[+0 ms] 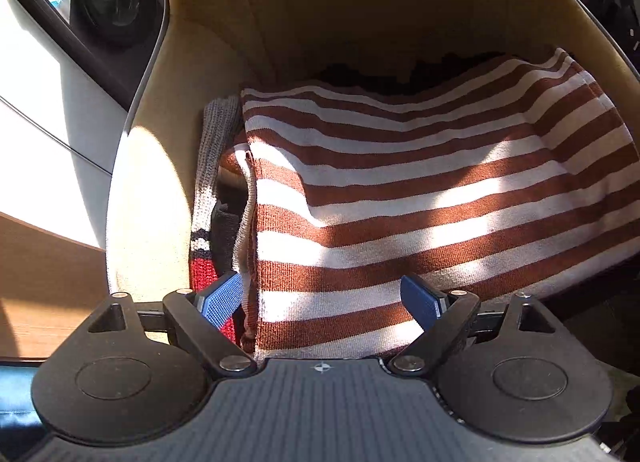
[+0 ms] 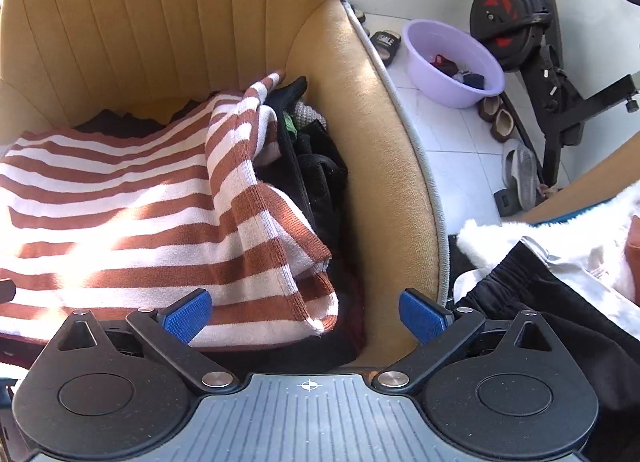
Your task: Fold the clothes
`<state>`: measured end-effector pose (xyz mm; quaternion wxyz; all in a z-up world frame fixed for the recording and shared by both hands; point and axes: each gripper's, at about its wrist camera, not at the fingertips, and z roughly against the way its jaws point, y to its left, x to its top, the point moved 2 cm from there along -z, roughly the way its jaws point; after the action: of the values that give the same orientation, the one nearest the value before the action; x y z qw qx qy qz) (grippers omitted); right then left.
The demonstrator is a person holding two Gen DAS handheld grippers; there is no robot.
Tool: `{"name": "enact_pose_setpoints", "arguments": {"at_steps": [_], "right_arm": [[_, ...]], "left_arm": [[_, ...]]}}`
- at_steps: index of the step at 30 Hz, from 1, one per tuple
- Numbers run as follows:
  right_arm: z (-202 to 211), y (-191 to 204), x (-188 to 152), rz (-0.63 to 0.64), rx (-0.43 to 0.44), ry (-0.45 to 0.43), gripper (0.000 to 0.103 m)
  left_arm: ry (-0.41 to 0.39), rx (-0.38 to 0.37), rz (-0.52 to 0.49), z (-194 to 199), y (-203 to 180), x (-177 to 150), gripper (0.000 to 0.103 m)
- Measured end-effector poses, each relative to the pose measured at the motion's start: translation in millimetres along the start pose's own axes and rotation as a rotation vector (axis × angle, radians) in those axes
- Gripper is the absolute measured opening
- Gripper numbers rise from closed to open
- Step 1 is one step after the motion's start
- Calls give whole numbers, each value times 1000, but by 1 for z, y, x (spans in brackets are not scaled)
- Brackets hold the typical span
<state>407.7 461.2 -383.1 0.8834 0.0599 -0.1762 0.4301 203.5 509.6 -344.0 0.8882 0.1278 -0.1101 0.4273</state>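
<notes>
Both the left gripper (image 1: 322,300) and right gripper (image 2: 306,316) gape wide, empty, over a tan armchair (image 2: 160,21) on a tiled floor (image 2: 448,133); the striped sweater (image 1: 420,197) lies at twelve o'clock.

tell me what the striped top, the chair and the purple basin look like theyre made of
Striped top: knit, probably cotton or wool blend; fine ribbed stitches show, matte. Chair: tan velvety upholstery, likely, with channel stitching and grey piping. Purple basin: smooth moulded plastic with a slight sheen.
</notes>
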Motion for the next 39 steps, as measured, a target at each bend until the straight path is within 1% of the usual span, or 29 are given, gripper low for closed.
{"name": "enact_pose_setpoints", "arguments": {"at_steps": [2, 4, 8, 11, 14, 17, 20, 23, 26, 31, 34, 39], "right_arm": [[21, -4, 3, -14, 11, -43, 102], [43, -9, 5, -35, 41, -73, 102], [87, -26, 5, -68, 122, -101, 102], [126, -43, -6, -57, 156, -128, 102], [170, -63, -23, -34, 186, -183, 102], [211, -84, -41, -13, 192, -229, 102], [248, -101, -57, -1, 193, -274, 102], [279, -114, -71, 1, 200, -319, 102], [304, -124, -84, -6, 204, -351, 102], [337, -126, -105, -1, 225, -375, 102], [355, -124, -119, 9, 214, -388, 102], [384, -123, -142, -23, 196, -406, 102]], "left_arm": [[-25, -12, 10, 22, -5, 3, 93], [-39, -15, 23, 42, -11, 3, 94], [-71, 9, 51, 89, -26, -4, 96], [-116, 30, 72, 130, -38, -18, 99], [-156, 34, 90, 170, -51, -36, 101], [-190, 11, 102, 202, -65, -55, 102], [-217, 13, 107, 228, -76, -74, 102], [-250, 14, 113, 252, -83, -90, 102], [-272, 10, 141, 272, -83, -106, 102], [-283, -28, 179, 303, -79, -133, 102], [-291, -44, 174, 320, -76, -145, 102], [-307, -75, 172, 344, -64, -166, 102]]}}
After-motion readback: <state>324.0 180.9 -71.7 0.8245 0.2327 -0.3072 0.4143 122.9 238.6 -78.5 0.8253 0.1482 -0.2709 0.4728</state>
